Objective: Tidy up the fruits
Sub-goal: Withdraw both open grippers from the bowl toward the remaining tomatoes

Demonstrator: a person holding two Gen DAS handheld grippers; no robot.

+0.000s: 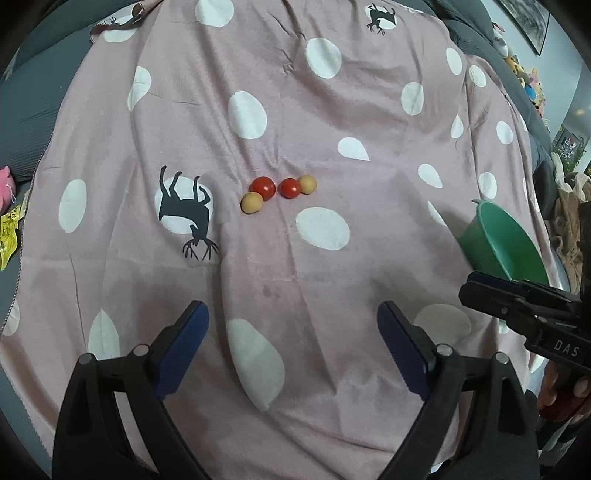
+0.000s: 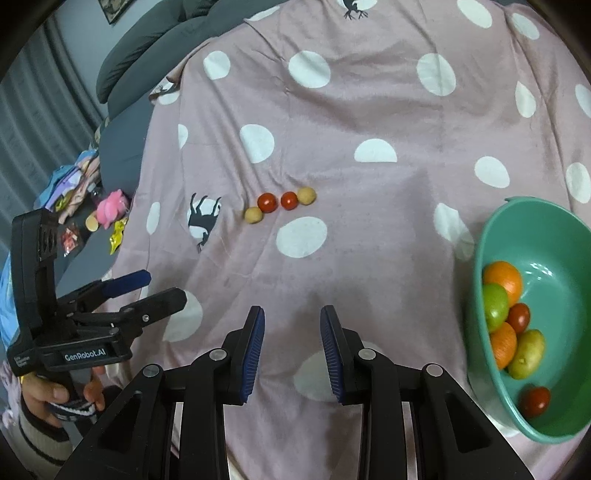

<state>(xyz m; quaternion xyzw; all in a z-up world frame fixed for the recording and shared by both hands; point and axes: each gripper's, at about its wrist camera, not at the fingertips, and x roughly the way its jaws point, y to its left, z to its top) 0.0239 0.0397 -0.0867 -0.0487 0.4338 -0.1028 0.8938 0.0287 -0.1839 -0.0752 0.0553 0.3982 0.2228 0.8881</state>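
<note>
Four small fruits (image 2: 280,205) lying in a row at twelve o'clock; left gripper (image 1: 291,325) spread wide, empty; right gripper (image 2: 291,332) nearly closed, empty; bowl (image 2: 569,229) at three o'clock.

Place: a home, likely a bedroom or living room.
Signs: pink polka-dot deer blanket (image 2: 369,118), grey cushions (image 2: 147,40), framed picture (image 1: 532,22), soft toys (image 1: 530,81).
</note>
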